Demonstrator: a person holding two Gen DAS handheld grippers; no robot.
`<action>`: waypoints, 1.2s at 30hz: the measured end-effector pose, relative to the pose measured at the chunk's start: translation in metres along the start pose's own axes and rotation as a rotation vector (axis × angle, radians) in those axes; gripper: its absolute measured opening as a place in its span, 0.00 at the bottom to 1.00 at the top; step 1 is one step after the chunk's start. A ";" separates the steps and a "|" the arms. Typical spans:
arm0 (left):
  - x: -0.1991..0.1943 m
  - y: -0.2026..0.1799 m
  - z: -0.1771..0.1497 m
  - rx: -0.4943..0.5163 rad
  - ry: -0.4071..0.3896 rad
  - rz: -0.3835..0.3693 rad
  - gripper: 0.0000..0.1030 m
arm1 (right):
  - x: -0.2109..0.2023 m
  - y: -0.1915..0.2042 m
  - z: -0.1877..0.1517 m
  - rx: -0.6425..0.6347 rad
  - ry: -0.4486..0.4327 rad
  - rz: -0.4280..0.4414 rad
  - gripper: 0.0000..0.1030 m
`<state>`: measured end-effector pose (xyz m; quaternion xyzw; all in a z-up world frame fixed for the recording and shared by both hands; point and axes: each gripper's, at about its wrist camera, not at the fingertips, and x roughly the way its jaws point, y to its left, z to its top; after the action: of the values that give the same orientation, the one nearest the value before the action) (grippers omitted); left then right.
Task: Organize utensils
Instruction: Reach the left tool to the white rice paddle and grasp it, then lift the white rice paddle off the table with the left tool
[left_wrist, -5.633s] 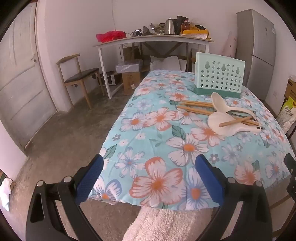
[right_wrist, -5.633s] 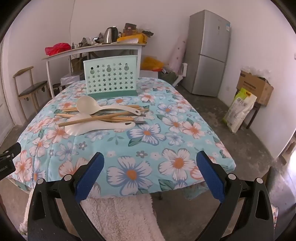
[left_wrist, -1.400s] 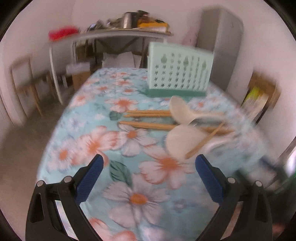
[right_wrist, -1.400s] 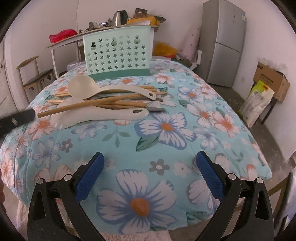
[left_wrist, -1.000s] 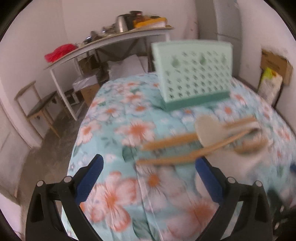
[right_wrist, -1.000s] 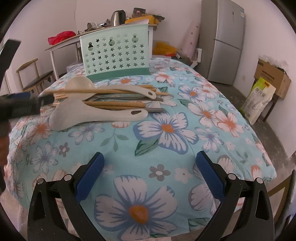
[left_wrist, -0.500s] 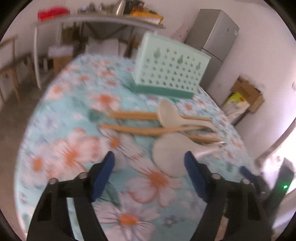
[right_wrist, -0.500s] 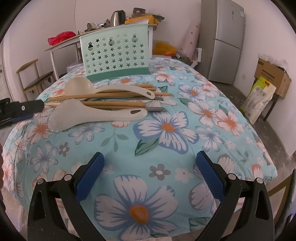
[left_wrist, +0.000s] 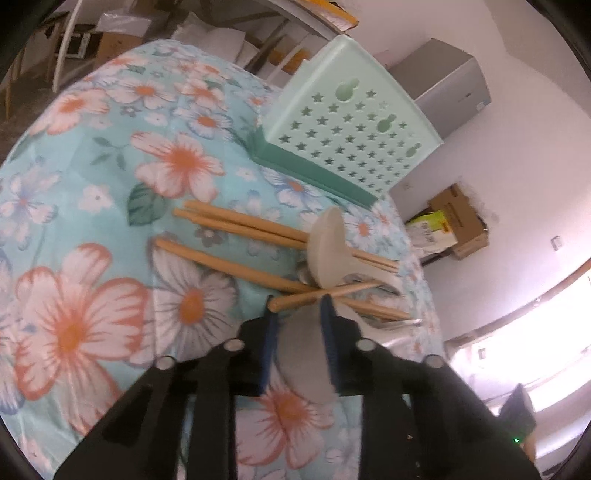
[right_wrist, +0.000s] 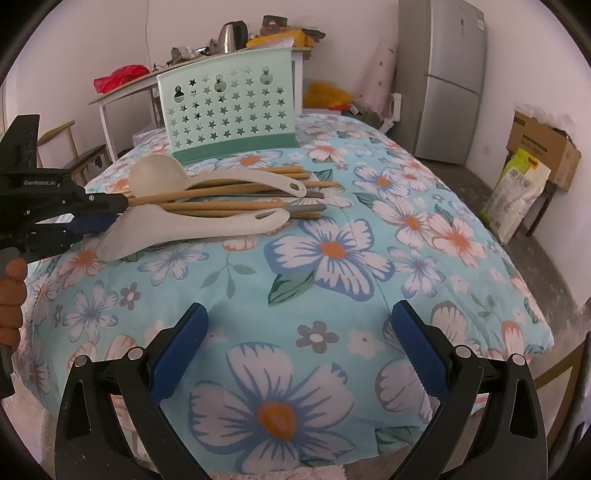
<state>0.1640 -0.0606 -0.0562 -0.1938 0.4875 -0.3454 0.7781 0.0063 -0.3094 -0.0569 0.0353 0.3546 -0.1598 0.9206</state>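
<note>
Floral cloth covers the bench (right_wrist: 332, 280) before you, and the utensil pile (right_wrist: 229, 201) lies on it just in front of the mint star-punched holder (right_wrist: 229, 114). Your left gripper (left_wrist: 297, 308) has its fingers (left_wrist: 269, 332) drawn nearly together around the end of a wooden stick (left_wrist: 321, 293) that lies across the pile; whether the pads press it you cannot tell. Beneath that stick lies a cream rice paddle (right_wrist: 192, 225), and nearer the holder a cream ladle (right_wrist: 159, 179) rests over the other wooden handles (left_wrist: 240, 221). Your right gripper (right_wrist: 295, 339) hovers wide open and empty at the bench edge farthest from the holder. Beyond the holder stand a cluttered side table (right_wrist: 122, 86) and a grey fridge (right_wrist: 443, 74).
</note>
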 end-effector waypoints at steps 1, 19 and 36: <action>-0.001 -0.001 -0.001 0.006 -0.002 -0.009 0.17 | 0.000 -0.001 0.000 0.000 0.000 0.000 0.92; -0.022 -0.050 -0.058 0.340 0.063 0.003 0.11 | -0.012 -0.018 -0.002 0.028 -0.022 -0.009 0.92; 0.024 -0.114 -0.150 1.219 -0.042 0.484 0.48 | -0.019 -0.048 0.009 0.096 -0.054 -0.032 0.92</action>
<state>-0.0032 -0.1511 -0.0656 0.3904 0.2191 -0.3712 0.8135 -0.0166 -0.3516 -0.0356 0.0691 0.3221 -0.1923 0.9244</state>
